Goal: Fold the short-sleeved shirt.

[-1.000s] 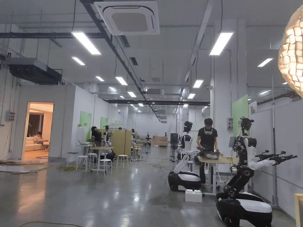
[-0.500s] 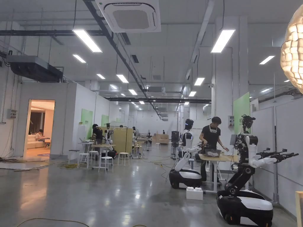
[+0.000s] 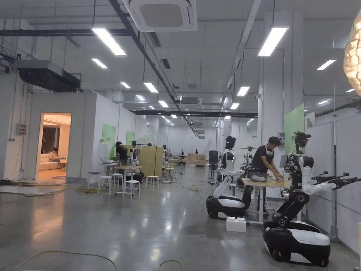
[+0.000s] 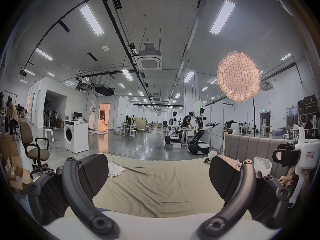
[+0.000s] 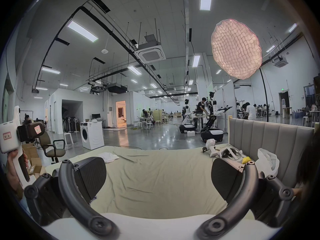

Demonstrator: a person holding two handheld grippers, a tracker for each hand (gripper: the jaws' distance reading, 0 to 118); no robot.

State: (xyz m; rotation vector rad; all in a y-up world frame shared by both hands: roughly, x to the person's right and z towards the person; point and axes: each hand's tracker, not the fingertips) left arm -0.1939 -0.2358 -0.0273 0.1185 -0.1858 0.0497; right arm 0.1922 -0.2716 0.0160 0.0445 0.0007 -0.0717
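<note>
**Bed station: both tools released, shirt at the far left edge**

- Left gripper (image 4: 158, 176): jaws spread wide, holding nothing, poised above the bed sheet (image 4: 155, 183). It also shows at the left edge of the right gripper view, held in a hand (image 5: 13, 171).
- Right gripper (image 5: 158, 178): jaws spread wide, holding nothing, above the same sheet; seen side-on in the left gripper view, it carries a red-bordered label too small to read.
- Short-sleeved shirt (image 5: 108, 156): white, in a loose crumpled heap at the sheet's far left edge, well apart from both grippers.
- Sheet: pale olive, lightly creased, open between the grippers and the shirt.
- Headboard (image 5: 270, 139): grey, padded, bounding the right side; a white plastic bag (image 5: 267, 160) and a white headset (image 5: 228, 152) lie against it.
- Beyond the far edge: open polished floor (image 3: 141, 229), a washing machine (image 4: 76, 136) and an office chair (image 4: 34, 150).
</note>
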